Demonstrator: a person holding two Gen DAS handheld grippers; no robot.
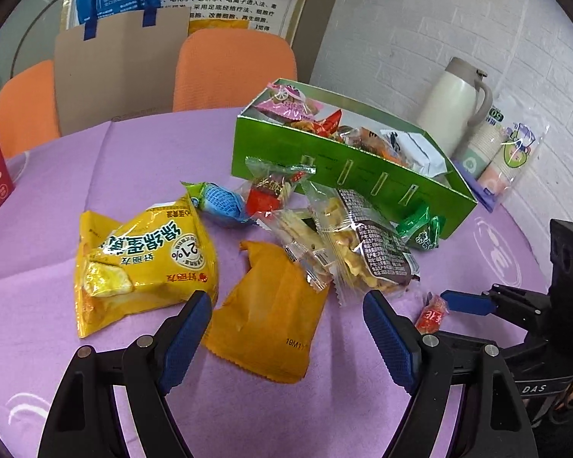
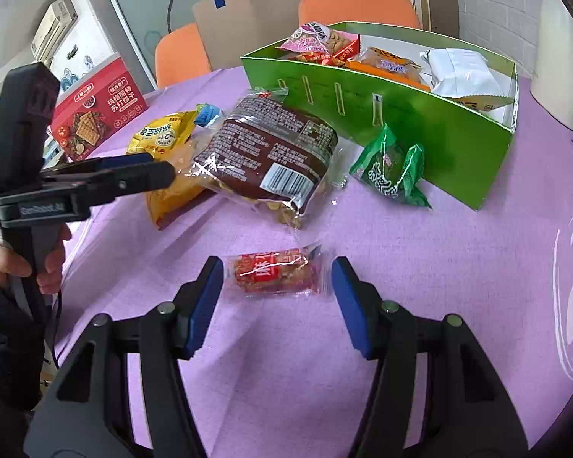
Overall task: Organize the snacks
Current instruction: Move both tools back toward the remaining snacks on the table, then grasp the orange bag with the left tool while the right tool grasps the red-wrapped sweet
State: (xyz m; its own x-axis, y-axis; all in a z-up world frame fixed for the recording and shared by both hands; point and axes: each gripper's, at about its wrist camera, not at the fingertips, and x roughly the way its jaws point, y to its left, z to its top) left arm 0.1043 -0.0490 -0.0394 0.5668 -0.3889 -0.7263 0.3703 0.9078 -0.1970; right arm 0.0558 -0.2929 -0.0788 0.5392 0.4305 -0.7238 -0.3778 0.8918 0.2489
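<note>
My right fingers [image 2: 277,297] stand apart on either side of a small red snack packet [image 2: 277,275] that lies flat on the purple table [image 2: 420,267]. The blue pads are near its two ends but do not press on it, so the packet is between them, not gripped.

My left fingers [image 1: 286,328] are spread wide and hold nothing. They hang over a plain orange packet [image 1: 265,316] lying on the table; the left pad sits over the lower corner of a yellow bag [image 1: 141,259], the right pad just beside the edge of a clear pack of biscuits with a dark brown label [image 1: 366,244]. In the right wrist view the left tool comes in from the left, held by my hand [image 2: 30,255] in a dark sleeve.

The loose snacks lie in a cluster in front of the green box [image 1: 347,175]: a blue-and-green wrapped sweet [image 1: 219,202], a red-labelled clear packet [image 1: 271,187] and a green wrapped one [image 2: 395,168] resting close against the box's front wall. The open box already holds several packets, among them a pink one [image 1: 290,105] at one end and a white one [image 2: 462,72] at the other.

Off to the side stand a red cracker carton [image 2: 95,114], a cream jug [image 1: 454,103] and a sleeve of paper cups [image 1: 500,156]. Orange chairs [image 1: 233,72] stand behind the table.
</note>
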